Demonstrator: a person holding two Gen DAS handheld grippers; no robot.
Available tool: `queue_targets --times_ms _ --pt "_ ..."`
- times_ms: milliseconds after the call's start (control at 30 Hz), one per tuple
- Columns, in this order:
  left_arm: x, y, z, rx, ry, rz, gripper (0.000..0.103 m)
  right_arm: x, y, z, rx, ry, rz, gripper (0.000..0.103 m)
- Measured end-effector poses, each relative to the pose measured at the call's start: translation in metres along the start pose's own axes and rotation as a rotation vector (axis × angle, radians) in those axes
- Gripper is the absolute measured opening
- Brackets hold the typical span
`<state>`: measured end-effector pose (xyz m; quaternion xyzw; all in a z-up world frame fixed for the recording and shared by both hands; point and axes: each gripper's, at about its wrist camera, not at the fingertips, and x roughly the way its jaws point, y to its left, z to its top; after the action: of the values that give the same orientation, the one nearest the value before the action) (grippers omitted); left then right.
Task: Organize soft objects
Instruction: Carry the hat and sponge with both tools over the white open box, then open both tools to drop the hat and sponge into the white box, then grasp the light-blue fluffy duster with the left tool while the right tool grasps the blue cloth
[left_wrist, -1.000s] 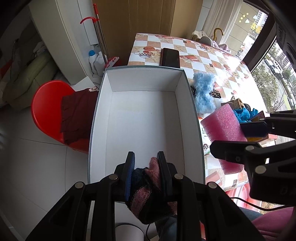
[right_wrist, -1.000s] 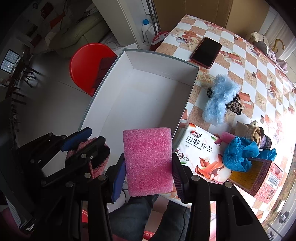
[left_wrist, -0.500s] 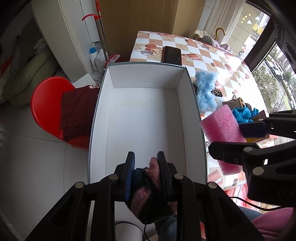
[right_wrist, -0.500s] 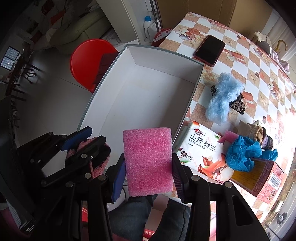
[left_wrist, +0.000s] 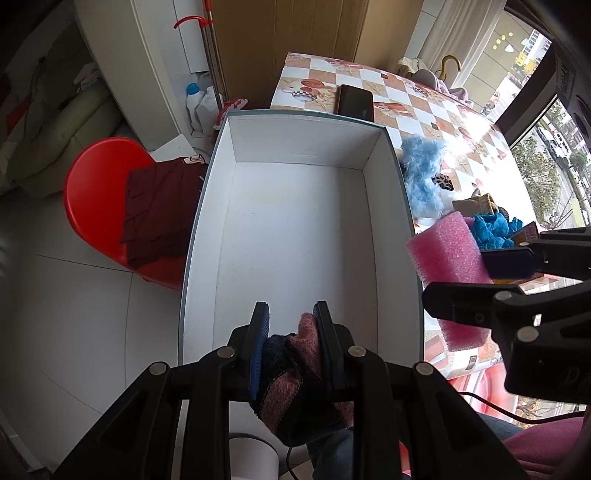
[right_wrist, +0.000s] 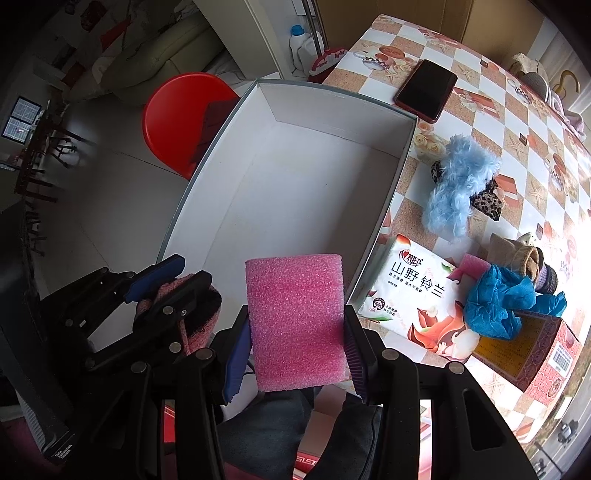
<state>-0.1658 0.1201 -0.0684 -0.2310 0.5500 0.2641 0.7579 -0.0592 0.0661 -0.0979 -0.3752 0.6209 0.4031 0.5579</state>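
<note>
White box (left_wrist: 388, 206) bare inside, red carton (right_wrist: 532, 354) holding blue cloth (right_wrist: 509, 299)

Soft items, white box (left_wrist: 295, 229) open.
We see pink foam block (right_wrist: 297, 325) and pink-navy knit (left_wrist: 295, 373) gripped; blue fluffy piece (right_wrist: 458, 188) on table.

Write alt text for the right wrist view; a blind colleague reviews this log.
The right gripper clamps a pink foam block above the near end of an empty white box. Beside it, the left gripper holds a knitted cloth.
</note>
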Motion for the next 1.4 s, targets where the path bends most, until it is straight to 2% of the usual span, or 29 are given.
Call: queue_targets --times_ms 267,367,433,467,500,533,600,733,833,1033,1267,1400 --pt "0.002 0.005 0.000 -0.007 -0.007 0.000 0.031 0.007 0.004 0.005 -0.008 0.009 0.037 0.048" --pt "0.000 0.005 0.001 -0.004 -0.022 -0.004 0.048 0.008 0.005 0.007 -0.003 0.011 0.059 0.048" --pt "-0.001 0.005 0.002 -0.002 -0.029 0.004 0.064 0.010 0.004 0.008 0.008 0.017 0.075 0.051" --pt "-0.001 0.005 0.002 -0.004 -0.029 0.006 0.068 0.010 0.003 0.008 0.016 0.021 0.081 0.057" --pt "-0.001 0.005 0.002 -0.008 -0.027 0.007 0.076 0.010 0.002 0.008 0.027 0.022 0.086 0.073" --pt "-0.001 0.006 0.002 -0.017 -0.032 0.003 0.080 0.008 0.000 0.008 0.037 0.016 0.090 0.078" --pt "-0.003 0.009 0.003 -0.037 -0.047 -0.009 0.083 0.006 -0.002 0.009 0.051 0.011 0.099 0.078" --pt "-0.001 0.013 0.006 -0.072 -0.034 -0.015 0.103 0.005 -0.009 0.012 0.093 0.021 0.119 0.078" --pt "-0.002 0.016 0.007 -0.086 -0.037 -0.012 0.103 0.004 -0.015 0.012 0.126 0.022 0.133 0.086" --pt "-0.007 0.013 0.013 -0.082 -0.044 -0.039 0.103 0.001 -0.029 0.010 0.187 0.026 0.160 0.086" --pt "-0.017 -0.012 0.033 0.002 -0.065 -0.075 0.103 -0.011 -0.067 0.001 0.294 0.008 0.187 0.086" --pt "-0.020 -0.034 0.050 0.054 -0.066 -0.111 0.103 -0.022 -0.102 -0.008 0.407 -0.008 0.264 0.086"
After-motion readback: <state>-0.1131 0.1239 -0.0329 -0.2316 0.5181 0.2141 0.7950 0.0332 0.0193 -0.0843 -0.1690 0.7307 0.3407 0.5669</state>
